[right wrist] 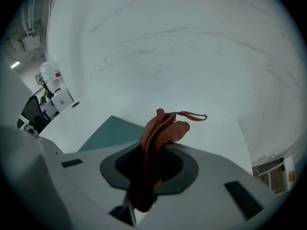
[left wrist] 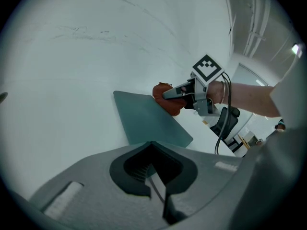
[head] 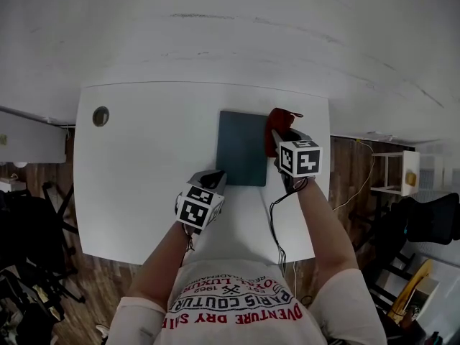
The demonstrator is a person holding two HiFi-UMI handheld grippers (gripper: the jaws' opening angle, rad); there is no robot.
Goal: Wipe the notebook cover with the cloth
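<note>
Pinching one bunched red cloth (right wrist: 158,133), the right claw (right wrist: 141,195) holds it at the far right edge of one flat, dark teal, rectangular notebook (head: 242,148). The left claw (left wrist: 156,186) is clamped on the notebook's near corner. One smooth white table (head: 136,185) stands on wooden flooring (head: 348,171).

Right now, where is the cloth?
The cloth is pinched in the right gripper, at the notebook's right edge near its far corner, on the right half of the table in the head view.
</note>
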